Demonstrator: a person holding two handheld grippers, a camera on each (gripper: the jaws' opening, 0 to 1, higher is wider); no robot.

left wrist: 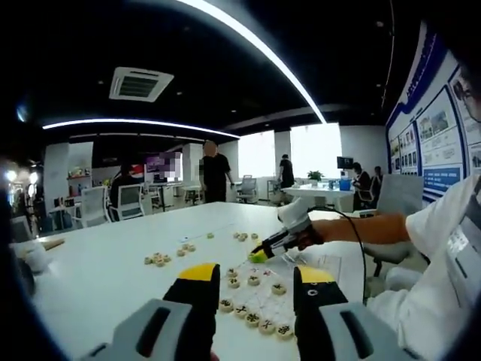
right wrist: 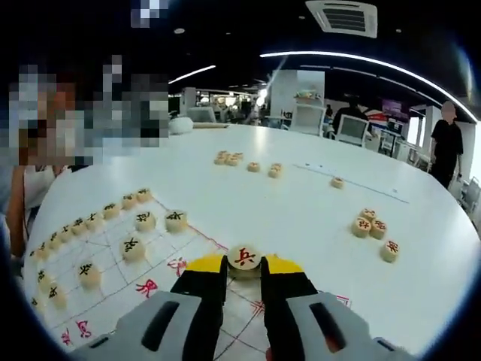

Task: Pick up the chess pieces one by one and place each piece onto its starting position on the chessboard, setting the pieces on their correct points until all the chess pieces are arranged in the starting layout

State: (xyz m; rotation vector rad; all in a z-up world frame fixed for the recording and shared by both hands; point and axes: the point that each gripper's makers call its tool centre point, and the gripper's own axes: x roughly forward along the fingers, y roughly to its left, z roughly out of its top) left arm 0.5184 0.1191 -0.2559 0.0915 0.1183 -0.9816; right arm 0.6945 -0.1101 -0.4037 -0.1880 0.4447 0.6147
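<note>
1. White table (left wrist: 98, 278) spreads under the left gripper view. The left gripper (left wrist: 257, 280) hangs above the board (left wrist: 323, 265), jaws wide apart and holding nothing.
2. Between those jaws lie black-marked pieces (left wrist: 255, 304) in rows on the board's near side.
3. Beyond them the right gripper (left wrist: 259, 256) comes in from the right, tips low over the board's far side; what it carries is too small to tell from here.
4. Loose pieces sit off the board: a cluster (left wrist: 158, 259) to the left, and a few (left wrist: 244, 236) further back.
5. In the right gripper view, the right gripper (right wrist: 243, 265) is closed narrow on a red-marked piece (right wrist: 244, 256), pinched between the yellow tips, just above the board (right wrist: 169, 289) near its red side. I cannot tell whether the piece touches the board yet.
6. Black pieces look largely placed: a back row (right wrist: 90, 222) runs along the left edge, with others (right wrist: 174, 219) set forward of it.
7. Red is mostly undone, I judge. Red pieces (right wrist: 372, 226) wait on the table at right, and further ones (right wrist: 229, 158) lie well apart beyond the board; their marks are too small to read.
8. Roughly half the layout appears done; the held piece and the scattered ones remain.
</note>
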